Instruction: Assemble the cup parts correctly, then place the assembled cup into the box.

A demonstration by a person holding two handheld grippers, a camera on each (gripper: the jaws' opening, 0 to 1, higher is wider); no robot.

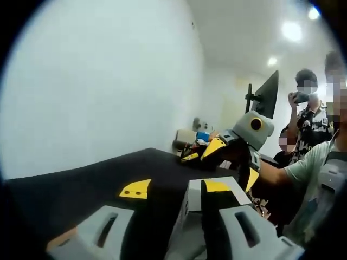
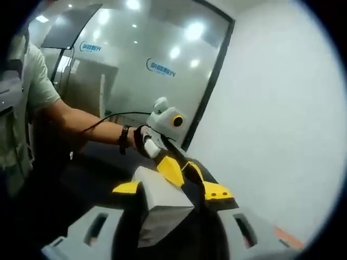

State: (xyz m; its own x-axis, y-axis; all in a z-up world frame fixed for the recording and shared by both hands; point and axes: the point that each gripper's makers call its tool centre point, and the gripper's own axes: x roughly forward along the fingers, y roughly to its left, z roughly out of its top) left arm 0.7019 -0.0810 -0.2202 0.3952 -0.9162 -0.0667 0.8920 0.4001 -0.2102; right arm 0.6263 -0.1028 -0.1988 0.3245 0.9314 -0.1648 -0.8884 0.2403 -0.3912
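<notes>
Left gripper view showed the left gripper (image 1: 176, 190) low over a black-topped table (image 1: 81, 187), its yellow-tipped jaws standing apart. Between and just past them sat a white rectangular cardboard box (image 1: 191, 203), one corner turned toward the camera; its long axis could not be told. The right jaw overlapped the box's near edge, though whether it touched was unclear. Beyond the box hung the right gripper (image 1: 203, 154), yellow fingers aimed down-left toward the table, its jaws seeming slightly apart, nothing visible between them. No cup parts could be made out. Farther back from the box stood a dark monitor on a stand (image 1: 267, 95), small clutter (image 1: 199, 138) by the white wall, and people at the right edge.

Right gripper view showed the same box (image 2: 162, 203) between the right gripper's (image 2: 171, 190) parted jaws. Just above the box came the left gripper (image 2: 190, 176), held by a gloved hand (image 2: 142, 140) with a wristband, before a glass partition (image 2: 135, 65).
</notes>
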